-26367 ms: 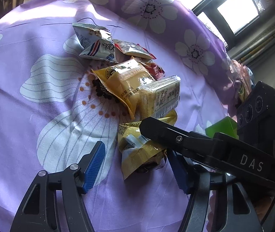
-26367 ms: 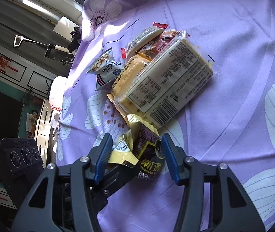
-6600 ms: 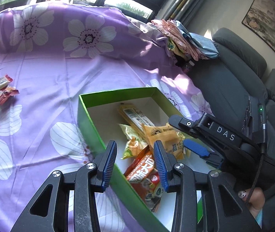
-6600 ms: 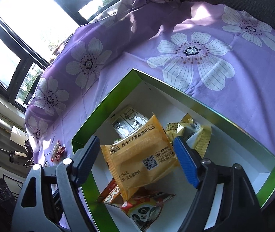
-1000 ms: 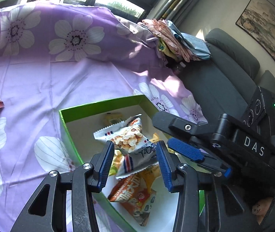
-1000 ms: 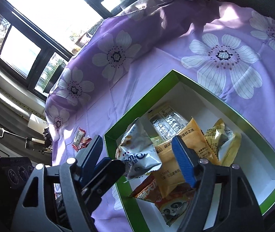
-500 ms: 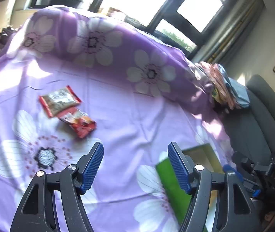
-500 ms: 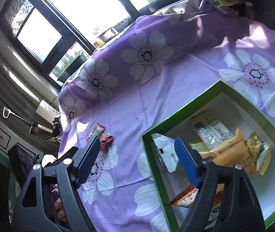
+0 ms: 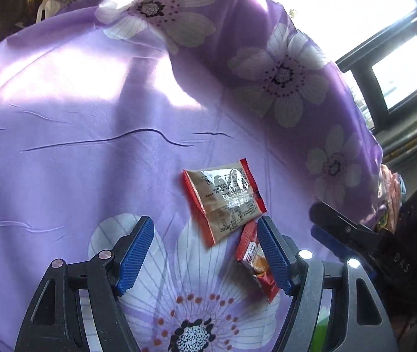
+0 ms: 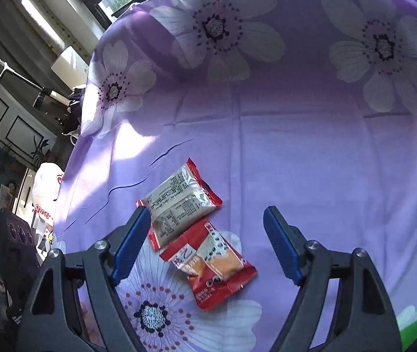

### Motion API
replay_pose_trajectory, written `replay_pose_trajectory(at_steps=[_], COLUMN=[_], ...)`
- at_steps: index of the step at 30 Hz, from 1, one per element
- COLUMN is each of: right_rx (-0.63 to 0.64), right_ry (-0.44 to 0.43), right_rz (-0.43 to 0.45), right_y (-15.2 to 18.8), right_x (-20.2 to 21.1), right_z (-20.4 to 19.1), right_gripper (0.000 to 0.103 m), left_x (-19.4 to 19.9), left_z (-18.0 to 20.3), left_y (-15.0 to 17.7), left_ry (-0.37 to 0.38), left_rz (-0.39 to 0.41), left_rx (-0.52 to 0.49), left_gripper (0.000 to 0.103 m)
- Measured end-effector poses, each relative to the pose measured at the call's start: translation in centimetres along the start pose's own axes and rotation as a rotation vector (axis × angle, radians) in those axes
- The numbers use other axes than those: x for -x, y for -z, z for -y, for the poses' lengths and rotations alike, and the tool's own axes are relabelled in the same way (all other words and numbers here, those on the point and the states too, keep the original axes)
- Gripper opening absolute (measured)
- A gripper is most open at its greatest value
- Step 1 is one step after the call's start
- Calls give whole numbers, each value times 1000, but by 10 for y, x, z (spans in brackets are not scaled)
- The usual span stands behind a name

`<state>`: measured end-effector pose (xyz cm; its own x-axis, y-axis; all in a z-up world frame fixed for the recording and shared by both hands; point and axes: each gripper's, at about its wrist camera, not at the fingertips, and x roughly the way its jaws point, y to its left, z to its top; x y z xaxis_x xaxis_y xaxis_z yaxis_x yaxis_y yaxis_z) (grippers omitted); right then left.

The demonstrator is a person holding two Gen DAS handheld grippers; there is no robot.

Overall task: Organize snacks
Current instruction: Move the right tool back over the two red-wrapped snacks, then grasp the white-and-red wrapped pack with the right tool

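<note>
Two snack packets lie side by side on the purple flowered cloth [image 9: 91, 117]. One is a silver packet [image 9: 224, 199] with red ends and the other a red packet [image 9: 256, 264]. My left gripper [image 9: 204, 226] hangs open over them, the silver packet's near end between its blue pads and the red packet beside the right pad. In the right wrist view the silver packet [image 10: 179, 202] and the red packet [image 10: 211, 267] overlap at one corner. My right gripper [image 10: 207, 220] is open above them, and no pad touches either packet.
A sliver of the green box [image 10: 413, 319] shows at the lower right, and also under the left gripper's frame [image 9: 324, 334]. The right gripper [image 9: 334, 228] reaches in from the right. Windows [image 9: 399, 82] stand behind the draped cloth. Household clutter [image 10: 47, 99] lies past the cloth's left edge.
Both grippers swung away from the green box and came down over the two packets on the cloth. The white-and-blue snack bag stayed in the box. The left jaws widened.
</note>
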<state>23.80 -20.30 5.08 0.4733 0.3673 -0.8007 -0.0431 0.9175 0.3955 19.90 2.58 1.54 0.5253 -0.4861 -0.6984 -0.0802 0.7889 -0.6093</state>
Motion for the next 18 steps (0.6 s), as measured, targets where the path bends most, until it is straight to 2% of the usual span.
replay_pose_trajectory(at_steps=[2,4,7,9,11,13,16,18], right_rx=[9,-3,11,43,44,42,58,40], right_ry=[-47,-93,-65,-78,-138,-146,-122,-122], right_rz=[-25,-44,-41,-13,-59,-92,-93,-87], right_y=[-11,-17,-15,-8,-3,4,12,21], right_x=[-26,-48,-68,-65,-70,-70,-65,-58], right_z=[-1,-4,-8,-13,-18,-23,-31,-30], right_gripper=[77,76,65,56,43,34,34,34], left_x=[-12,-13,-22,-26,-29,-27,-22,-18], left_z=[-3,3,10,11,14,16,19,22], left_y=[-2,-4,-6,-5,-3,0,7,13], left_ry=[-3,-7,6,-2,-33,-70,-56,-72], left_rz=[-7,21,-9,-2,0,17,-3,-14], left_rx=[-3,-42,-98,-101,-111,-142,-161,-182], left_gripper=[72,72,71,58,39,34,28,28])
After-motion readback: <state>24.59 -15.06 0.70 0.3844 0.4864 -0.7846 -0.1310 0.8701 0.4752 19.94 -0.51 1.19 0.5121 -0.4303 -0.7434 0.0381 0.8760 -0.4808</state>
